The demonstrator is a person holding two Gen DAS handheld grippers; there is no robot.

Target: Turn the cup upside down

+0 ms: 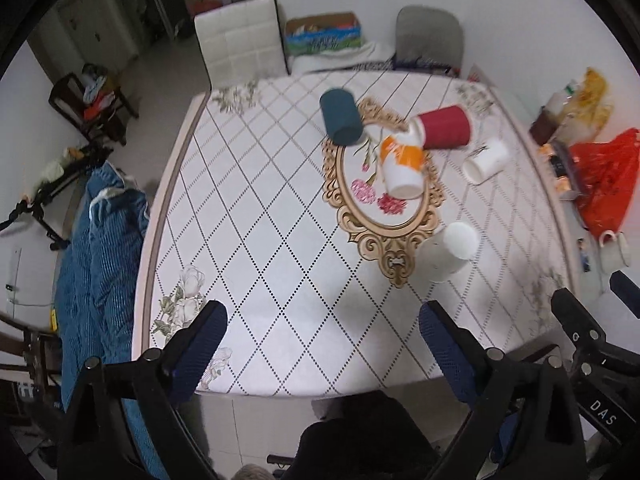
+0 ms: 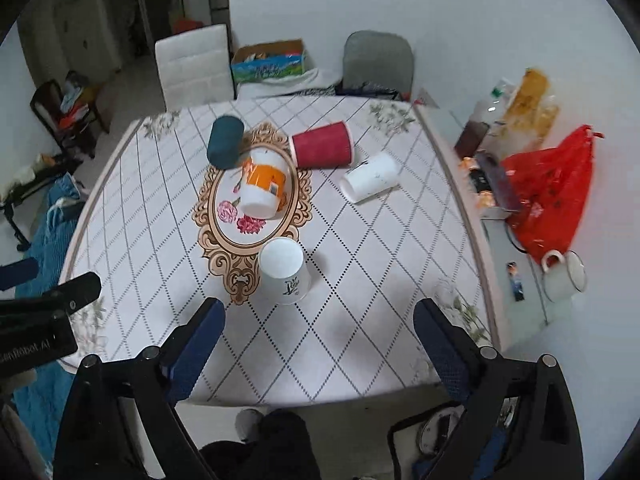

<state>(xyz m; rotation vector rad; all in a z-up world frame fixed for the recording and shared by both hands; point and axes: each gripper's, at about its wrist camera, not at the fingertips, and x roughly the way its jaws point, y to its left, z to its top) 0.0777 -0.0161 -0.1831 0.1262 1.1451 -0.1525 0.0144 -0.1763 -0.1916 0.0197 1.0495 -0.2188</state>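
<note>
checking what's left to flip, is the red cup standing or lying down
Lying down. The red cup rests on its side on the table, its length running across the cloth and its rim facing sideways, beside the orange and white cup.

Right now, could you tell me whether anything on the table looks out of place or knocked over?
Yes. Four cups lie tipped on their sides: the teal cup, the red cup, the orange-and-white cup and a white cup. Only the nearer white cup stands, base up. I see no spill.

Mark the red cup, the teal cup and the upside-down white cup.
red cup (image 2: 323, 145), right wrist view, side wall.
teal cup (image 2: 225, 142), right wrist view, side wall.
upside-down white cup (image 2: 281, 257), right wrist view, upturned base.
</note>
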